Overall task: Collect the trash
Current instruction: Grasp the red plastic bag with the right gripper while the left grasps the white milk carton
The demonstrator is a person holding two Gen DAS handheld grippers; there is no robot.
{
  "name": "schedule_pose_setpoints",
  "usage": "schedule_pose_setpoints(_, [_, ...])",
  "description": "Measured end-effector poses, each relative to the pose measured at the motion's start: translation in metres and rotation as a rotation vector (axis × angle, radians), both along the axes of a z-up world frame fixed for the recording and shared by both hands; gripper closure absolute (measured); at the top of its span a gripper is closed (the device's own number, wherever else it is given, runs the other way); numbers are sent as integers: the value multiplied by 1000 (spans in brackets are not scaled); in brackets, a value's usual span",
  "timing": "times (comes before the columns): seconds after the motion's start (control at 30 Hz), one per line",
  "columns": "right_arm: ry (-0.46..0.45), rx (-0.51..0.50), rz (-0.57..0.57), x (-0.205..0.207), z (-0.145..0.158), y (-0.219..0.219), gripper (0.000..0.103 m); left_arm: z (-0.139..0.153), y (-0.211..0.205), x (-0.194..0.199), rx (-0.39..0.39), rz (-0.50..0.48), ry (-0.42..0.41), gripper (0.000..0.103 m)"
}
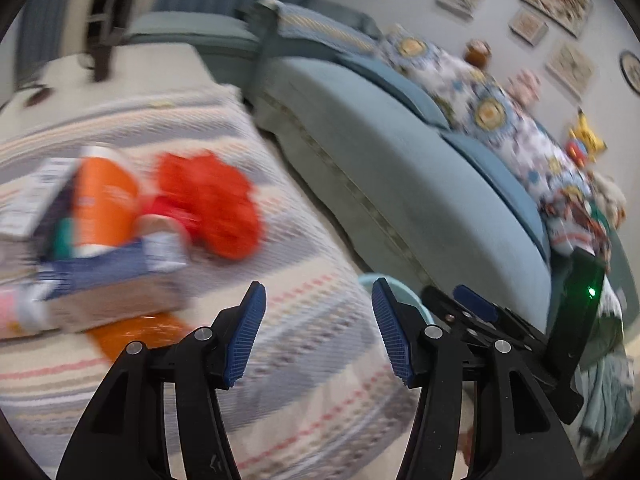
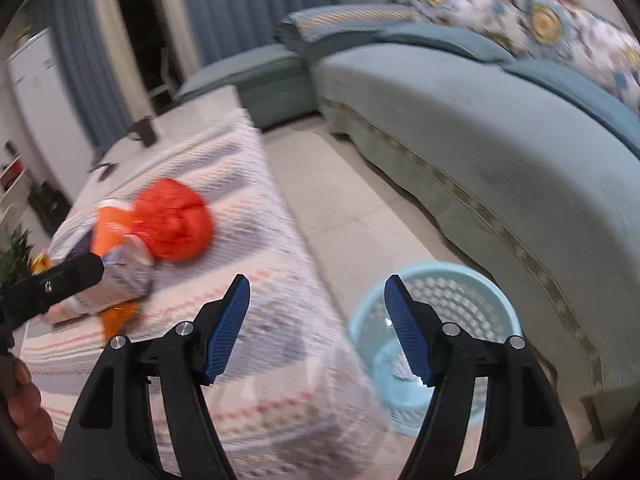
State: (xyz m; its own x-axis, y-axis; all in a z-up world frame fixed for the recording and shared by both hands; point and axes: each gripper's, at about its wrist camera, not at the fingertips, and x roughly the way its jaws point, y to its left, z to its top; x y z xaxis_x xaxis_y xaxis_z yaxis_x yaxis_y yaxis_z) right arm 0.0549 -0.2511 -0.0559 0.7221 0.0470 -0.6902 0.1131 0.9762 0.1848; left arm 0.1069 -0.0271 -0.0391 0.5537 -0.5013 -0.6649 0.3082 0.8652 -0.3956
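Observation:
A heap of trash lies on the table covered with a striped cloth (image 1: 304,344): a crumpled red bag (image 1: 212,208), an orange carton (image 1: 104,204), a small can (image 1: 164,240) and flat boxes (image 1: 100,292). My left gripper (image 1: 318,328) is open and empty, above the cloth to the right of the heap. My right gripper (image 2: 316,324) is open and empty, over the table edge, with the red bag (image 2: 172,220) ahead to its left. A light blue mesh basket (image 2: 472,304) stands on the floor by the table, below the right gripper.
A long teal sofa (image 2: 500,128) with patterned cushions (image 1: 500,120) runs along the right. A strip of pale floor (image 2: 344,216) lies between the table and the sofa. A dark object (image 2: 142,130) stands at the table's far end. Both views are motion-blurred.

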Motion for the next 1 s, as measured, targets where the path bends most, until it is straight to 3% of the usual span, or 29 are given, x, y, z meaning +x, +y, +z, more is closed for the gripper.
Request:
schedule_pose_setpoints(0.23, [-55, -14, 112, 23, 17, 55, 37, 19, 105, -13, 38, 219, -55, 49])
schedule_pose_setpoints(0.5, [-50, -30, 215, 71, 16, 100, 37, 10, 199, -6, 47, 402, -9, 49])
schedule_pose_setpoints(0.7, [-22, -57, 248, 112, 7, 121, 37, 10, 196, 23, 82, 370, -5, 47])
schedule_pose_setpoints(0.83, [17, -43, 268, 130, -4, 129, 37, 2, 178, 65, 204, 360, 38, 28])
schedule_pose_setpoints(1.0, [55, -39, 284, 149, -18, 137, 37, -13, 163, 108, 319, 329, 129, 27])
